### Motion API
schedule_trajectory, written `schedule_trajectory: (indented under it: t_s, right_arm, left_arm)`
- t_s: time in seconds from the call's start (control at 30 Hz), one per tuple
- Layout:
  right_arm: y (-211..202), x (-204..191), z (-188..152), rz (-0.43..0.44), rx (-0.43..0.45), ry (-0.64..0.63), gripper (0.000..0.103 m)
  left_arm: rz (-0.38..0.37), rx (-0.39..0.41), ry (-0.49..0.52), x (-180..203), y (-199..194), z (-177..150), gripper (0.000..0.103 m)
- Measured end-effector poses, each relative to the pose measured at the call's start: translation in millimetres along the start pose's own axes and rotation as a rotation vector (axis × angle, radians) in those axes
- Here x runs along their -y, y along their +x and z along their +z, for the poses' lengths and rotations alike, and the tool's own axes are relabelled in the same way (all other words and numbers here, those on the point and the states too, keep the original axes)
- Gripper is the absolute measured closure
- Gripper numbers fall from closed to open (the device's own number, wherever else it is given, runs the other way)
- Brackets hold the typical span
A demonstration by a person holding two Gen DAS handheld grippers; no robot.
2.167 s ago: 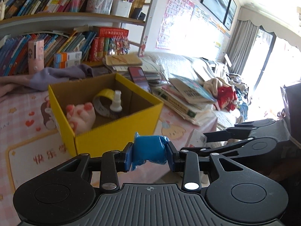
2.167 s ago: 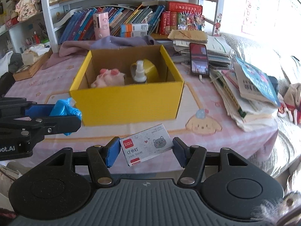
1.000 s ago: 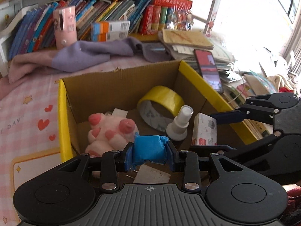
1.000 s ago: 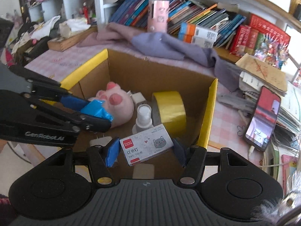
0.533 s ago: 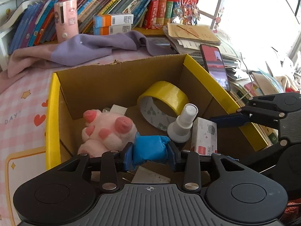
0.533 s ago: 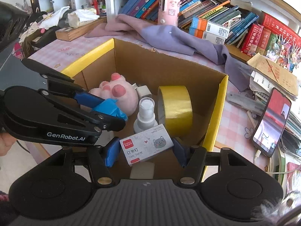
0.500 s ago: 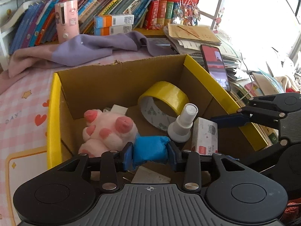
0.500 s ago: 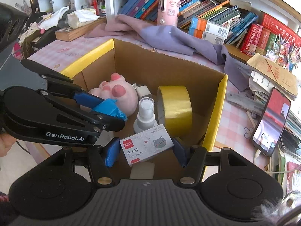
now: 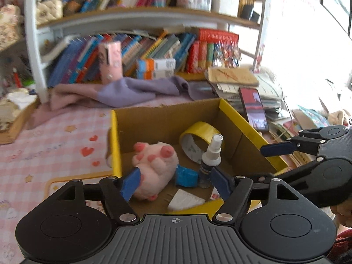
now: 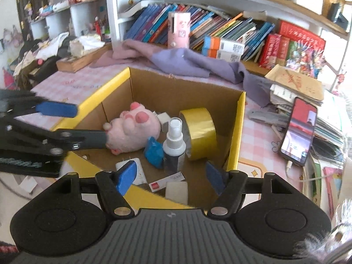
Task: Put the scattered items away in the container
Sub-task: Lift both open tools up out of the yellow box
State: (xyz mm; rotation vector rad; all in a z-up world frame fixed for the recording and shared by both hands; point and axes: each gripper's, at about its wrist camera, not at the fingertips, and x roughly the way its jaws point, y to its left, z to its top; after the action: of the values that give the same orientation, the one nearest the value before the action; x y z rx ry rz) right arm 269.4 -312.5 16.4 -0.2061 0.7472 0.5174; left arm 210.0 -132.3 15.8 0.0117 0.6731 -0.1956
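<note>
Bookshelves crowd the far wall behind your pink checked tablecloth [image 10: 256,129], where a lavender cloth [image 10: 187,62] lies bunched at the far edge. Your yellow cardboard box [image 10: 238,132] sits mid-table, open-topped, brown inside. It already holds a pink plush toy [image 10: 132,129] at left, a yellow tape roll [image 10: 199,132] at right, a spray bottle [image 10: 173,145] standing between them, a crumpled blue wad [image 10: 154,153] touching the bottle's left side, and a small staple box [image 10: 166,181] lying flat near the front wall. Your left gripper [image 9: 176,181] and right gripper [image 10: 171,173] hover at the near rim, both spread wide and empty. Judging by this, the tidying looks nearly finished; no loose small items show near the box.
</note>
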Motion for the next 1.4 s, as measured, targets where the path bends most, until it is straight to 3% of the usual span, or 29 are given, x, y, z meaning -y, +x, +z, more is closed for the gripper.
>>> schedule_trajectory:
  t_s: [0.23, 0.37, 0.43, 0.8, 0.93, 1.1, 1.2, 1.4]
  right_arm:
    - [-28.8, -28.1, -3.8, -0.016, 0.057, 0.004, 0.034]
    - [-43.2, -46.7, -8.0, -0.032, 0.086, 0.005, 0.034]
    - [-50.3, -56.0, -12.2, -0.056, 0.107, 0.008, 0.030]
    - [-77.4, -97.1, -52.9, -0.187, 0.149, 0.083, 0.023]
    - [-87.9, -118.3, -69.9, -0.192, 0.138, 0.087, 0.022]
    - [-104.7, -140.1, -91.7, -0.244, 0.194, 0.126, 0.014]
    - [-109.7, -148.8, -100.4, -0.241, 0.174, 0.145, 0.013]
    - [-119.3, -169.1, -112.3, -0.204, 0.159, 0.121, 0.008]
  left_arm:
    - [0.051, 0.064, -0.060, -12.9, -43.8, -23.4, 0.029]
    - [0.084, 0.060, -0.057, -21.6, -54.8, -35.2, 0.027]
    - [0.097, 0.060, -0.063, -25.4, -61.2, -41.2, 0.022]
    - [0.167, 0.079, -0.029, -29.5, -102.0, -83.8, 0.011]
    - [0.210, 0.090, -0.047, -37.1, -124.9, -104.7, 0.009]
    - [0.292, 0.068, -0.036, -42.0, -144.0, -127.6, 0.001]
    - [0.315, 0.054, -0.017, -42.9, -151.8, -137.1, 0.001]
    - [0.293, 0.055, -0.020, -44.8, -167.7, -149.4, 0.001]
